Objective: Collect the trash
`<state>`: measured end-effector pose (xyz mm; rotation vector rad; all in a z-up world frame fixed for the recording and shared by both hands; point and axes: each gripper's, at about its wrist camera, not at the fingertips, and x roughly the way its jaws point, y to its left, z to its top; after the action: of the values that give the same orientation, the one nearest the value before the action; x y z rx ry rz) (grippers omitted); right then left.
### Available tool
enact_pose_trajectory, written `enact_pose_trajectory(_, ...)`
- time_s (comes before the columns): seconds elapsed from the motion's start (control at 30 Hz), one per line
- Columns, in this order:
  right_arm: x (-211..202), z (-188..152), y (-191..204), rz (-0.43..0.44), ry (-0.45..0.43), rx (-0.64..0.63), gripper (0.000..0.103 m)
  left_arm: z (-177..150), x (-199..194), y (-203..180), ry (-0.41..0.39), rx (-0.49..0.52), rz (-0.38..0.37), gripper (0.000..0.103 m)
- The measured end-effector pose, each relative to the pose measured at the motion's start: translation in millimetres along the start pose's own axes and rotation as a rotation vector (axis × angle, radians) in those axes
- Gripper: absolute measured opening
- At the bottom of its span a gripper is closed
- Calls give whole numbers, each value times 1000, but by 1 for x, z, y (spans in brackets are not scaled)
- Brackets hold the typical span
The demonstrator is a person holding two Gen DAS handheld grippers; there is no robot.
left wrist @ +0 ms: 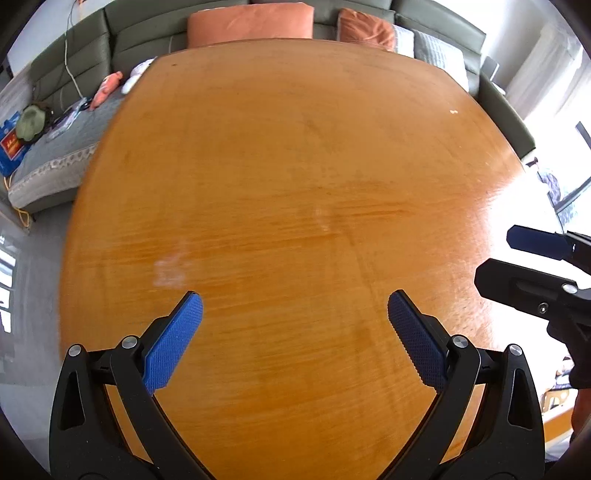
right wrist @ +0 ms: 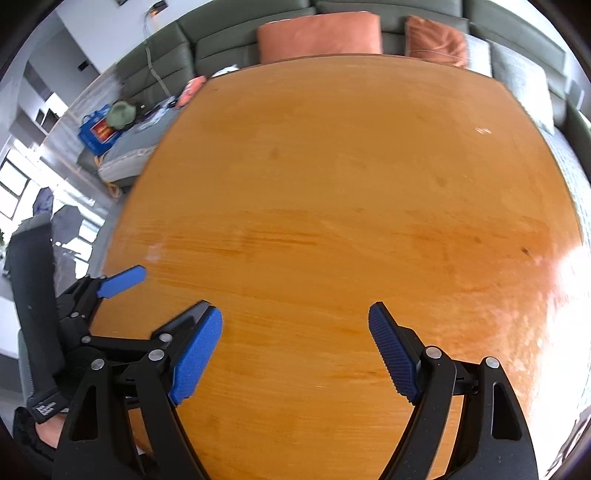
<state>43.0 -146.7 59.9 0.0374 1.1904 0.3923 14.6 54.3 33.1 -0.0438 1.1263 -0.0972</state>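
An orange wooden table (left wrist: pixel 295 166) fills both views. Its only loose item is a tiny white speck, far right in the left wrist view (left wrist: pixel 453 111) and in the right wrist view (right wrist: pixel 482 130). My left gripper (left wrist: pixel 295 308) hangs open over bare wood with nothing between its blue pads. My right gripper (right wrist: pixel 297 315) is open too, with nothing between its pads. It also enters the left wrist view from the right edge (left wrist: pixel 495 256). In the right wrist view, the left gripper shows one blue pad (right wrist: pixel 123 282) at the table's left edge.
A grey-green sofa (left wrist: pixel 92 48) wraps the far side of the table, with orange cushions (left wrist: pixel 251 24) and pale pillows (left wrist: pixel 436 51). A pink toy (left wrist: pixel 107 88), a green cap (left wrist: pixel 31 122) and a blue bag (right wrist: pixel 98 129) lie on its left seat. A black sleeve (right wrist: pixel 33 314) is low left.
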Motion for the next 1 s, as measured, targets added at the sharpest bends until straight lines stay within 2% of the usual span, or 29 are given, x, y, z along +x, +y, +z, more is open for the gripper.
enact_pose_trajectory(0.17, 12, -17, -23, -28, -38, 16, 82, -9, 9, -15, -46, -9, 15, 97)
enact_pose_trajectory(0.5, 20, -42, -46, -64, -145, 14, 82, -27, 22, -8, -91, -69, 54, 97)
enact_pose_trajectory(0.7, 23, -50, -50, -112, -206, 11, 82, -35, 24, -20, -143, -28, 67, 97)
enact_pose_trajectory(0.87, 28, -52, -48, -140, -218, 0, 83, -34, 25, -23, -167, -1, 84, 97)
enact_pose_trajectory(1.0, 32, -53, -46, -172, -230, -27, 87, -34, 27, -23, -179, 7, 96, 97)
